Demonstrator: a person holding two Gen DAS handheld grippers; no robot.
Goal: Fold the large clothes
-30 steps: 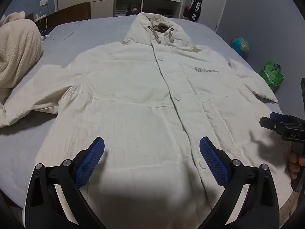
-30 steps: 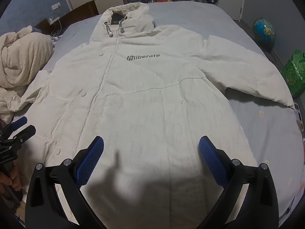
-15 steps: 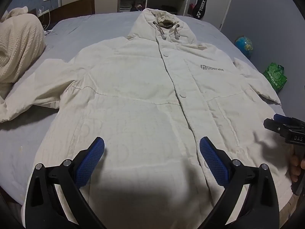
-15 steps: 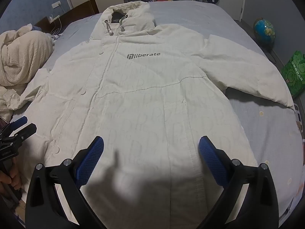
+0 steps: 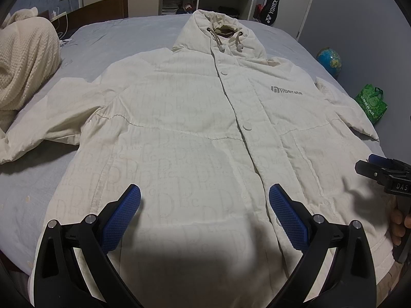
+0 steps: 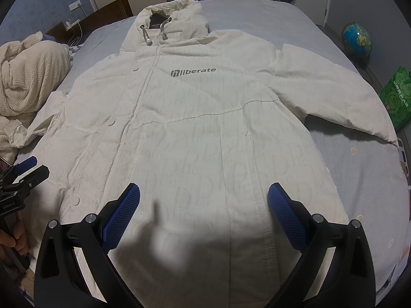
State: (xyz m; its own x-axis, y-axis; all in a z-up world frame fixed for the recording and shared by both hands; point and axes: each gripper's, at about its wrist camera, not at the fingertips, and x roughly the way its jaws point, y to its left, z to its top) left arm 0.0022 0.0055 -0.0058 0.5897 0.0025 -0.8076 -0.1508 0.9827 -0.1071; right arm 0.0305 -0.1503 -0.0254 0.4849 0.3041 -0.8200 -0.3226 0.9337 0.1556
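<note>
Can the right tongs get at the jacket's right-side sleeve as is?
Probably yes: the right tongs are open and empty above the hem, and the sleeve lies flat on the bed with nothing over it.

Jacket [image 6: 195, 138] reads "liberate"; racket bag [image 5: 271, 15] "YONEX"; tongs [image 5: 393, 177] perhaps "DAS".

White hooded jacket [image 5: 195, 133] flat on grey bed [image 5: 123, 38], hood at 12 o'clock. Left gripper [image 5: 204, 202] spread wide above hem. Right gripper [image 5: 382, 172] at 3 o'clock.
</note>
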